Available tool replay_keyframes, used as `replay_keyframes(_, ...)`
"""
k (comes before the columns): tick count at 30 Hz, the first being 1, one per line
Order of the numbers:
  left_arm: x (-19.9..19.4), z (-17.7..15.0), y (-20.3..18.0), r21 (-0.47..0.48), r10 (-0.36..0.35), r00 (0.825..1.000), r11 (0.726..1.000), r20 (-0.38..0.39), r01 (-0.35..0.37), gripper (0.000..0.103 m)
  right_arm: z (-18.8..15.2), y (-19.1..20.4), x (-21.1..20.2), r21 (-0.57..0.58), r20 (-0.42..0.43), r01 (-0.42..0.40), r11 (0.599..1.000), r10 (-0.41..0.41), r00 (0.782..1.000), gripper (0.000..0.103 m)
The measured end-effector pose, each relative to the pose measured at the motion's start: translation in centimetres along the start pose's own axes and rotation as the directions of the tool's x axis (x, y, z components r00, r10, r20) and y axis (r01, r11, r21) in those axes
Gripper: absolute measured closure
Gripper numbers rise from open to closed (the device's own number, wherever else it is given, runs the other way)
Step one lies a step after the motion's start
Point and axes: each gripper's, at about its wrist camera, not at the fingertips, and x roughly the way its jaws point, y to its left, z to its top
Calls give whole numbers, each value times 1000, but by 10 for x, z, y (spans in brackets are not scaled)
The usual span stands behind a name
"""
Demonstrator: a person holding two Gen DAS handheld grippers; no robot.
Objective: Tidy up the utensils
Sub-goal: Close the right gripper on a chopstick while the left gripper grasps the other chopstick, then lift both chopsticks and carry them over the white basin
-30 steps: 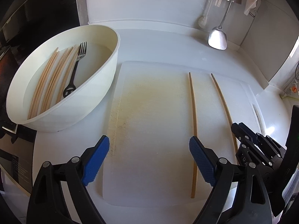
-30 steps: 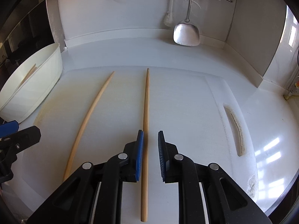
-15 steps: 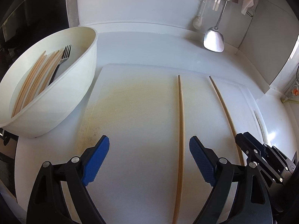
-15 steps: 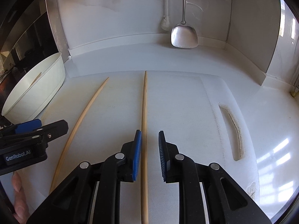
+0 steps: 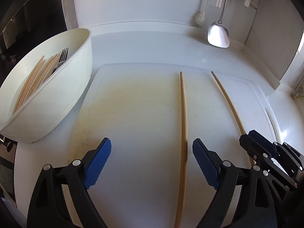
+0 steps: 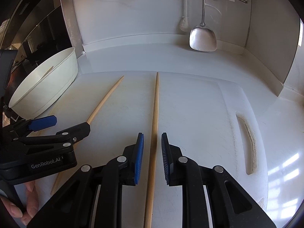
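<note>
**Two chopsticks on the board, both grippers hovering over them**

The white counter [image 5: 152, 43] fills both views, backed by a white wall [image 6: 123, 13]. On it lies a large white cutting board [image 5: 136, 114], yellowed toward its left half, with a slot handle [image 6: 247, 142] near its right edge. Just left of the board, touching or nearly touching its corner, sits a cream oval tub [image 5: 62, 98]. Inside the tub lie several wooden chopsticks [image 5: 36, 76] and a dark metal fork [image 5: 61, 58], tines pointing away from the camera.

A steel spatula [image 6: 203, 36] hangs against the wall at the back right, with a white brush [image 6: 183, 23] beside it.

Two loose chopsticks lie lengthwise on the board, well apart. The left gripper [image 5: 152, 161] has its blue-padded fingers [image 5: 96, 163] spread wide; the left chopstick [image 5: 184, 125] runs between them, close to the right pad, and neither pad touches it. The right gripper [image 6: 152, 157] has its fingers [image 6: 138, 157] open only a narrow way, straddling the right chopstick [image 6: 154, 125], with a thin gap on each side, so it is not yet pinched. In the left wrist view the right gripper covers the near end of that chopstick.
</note>
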Motion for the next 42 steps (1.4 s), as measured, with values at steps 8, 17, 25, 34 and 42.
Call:
replay_keyframes(8, -1, 1, -10, 46, 8, 999, 999, 31, -9, 39, 1, 3, 2, -29, 9, 17, 999, -17, 1000, 86)
replay_keyframes(17, -5, 2, -23, 67, -26, 999, 997, 37, 23, 95, -1, 7, 2, -28, 17, 46, 999, -45, 999, 96)
replay_keyframes(25, -8, 0, -15, -1, -95, 995, 995, 5, 95, 96, -1, -5, -3, 57, 14, -7, 998, 6, 1000, 97)
replay_keyframes(34, -53, 14, -10, -62, -132, 991, 989, 13, 133, 96, 24, -5, -43, 64, 43, -57, 996, 54, 998, 97)
replay_keyframes(42, -125, 40, 37, -192, -85, 994, 977, 63, 96, 96, 74, 30, -84, -16, 88, -171, 985, 172, 981, 97)
